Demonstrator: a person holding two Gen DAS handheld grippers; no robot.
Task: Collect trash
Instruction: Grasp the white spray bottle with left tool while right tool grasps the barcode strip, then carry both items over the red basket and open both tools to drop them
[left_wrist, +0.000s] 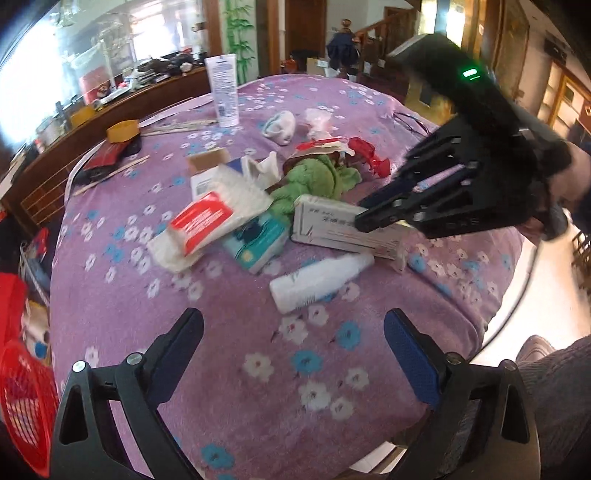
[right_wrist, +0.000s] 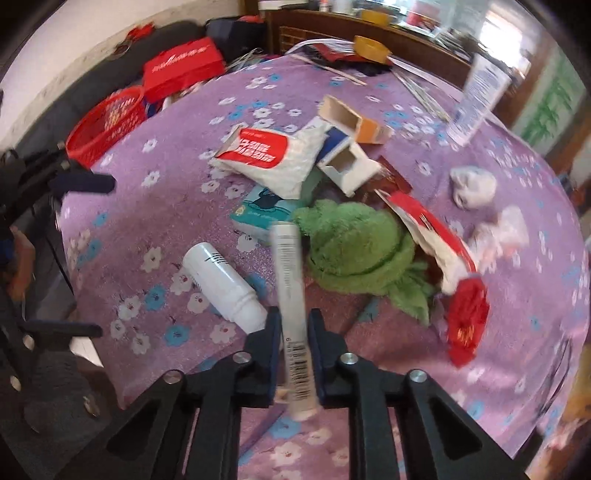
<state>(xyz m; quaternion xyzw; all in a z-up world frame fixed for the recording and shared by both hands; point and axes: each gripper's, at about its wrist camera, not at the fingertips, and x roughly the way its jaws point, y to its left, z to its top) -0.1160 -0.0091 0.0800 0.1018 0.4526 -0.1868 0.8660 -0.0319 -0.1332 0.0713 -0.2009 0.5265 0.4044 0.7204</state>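
Long white box (right_wrist: 291, 295) between the right gripper (right_wrist: 294, 332) fingers: motion-blurred, print unreadable, near end cut off behind the claw. Red basket (left_wrist: 22, 398) left of the left gripper (left_wrist: 293, 328): cropped by frame edge. Red wrapper (right_wrist: 467, 321) right of the claw: smeared.

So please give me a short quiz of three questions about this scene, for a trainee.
1. True or false: the right gripper is shut on the flat white box.
2. Which lies nearest the left gripper? A) white bottle B) green cloth C) tall tube
3. Fill in: the red basket stands beside the table, on the ___ gripper's side.

Key: 1 true; 2 A; 3 left.
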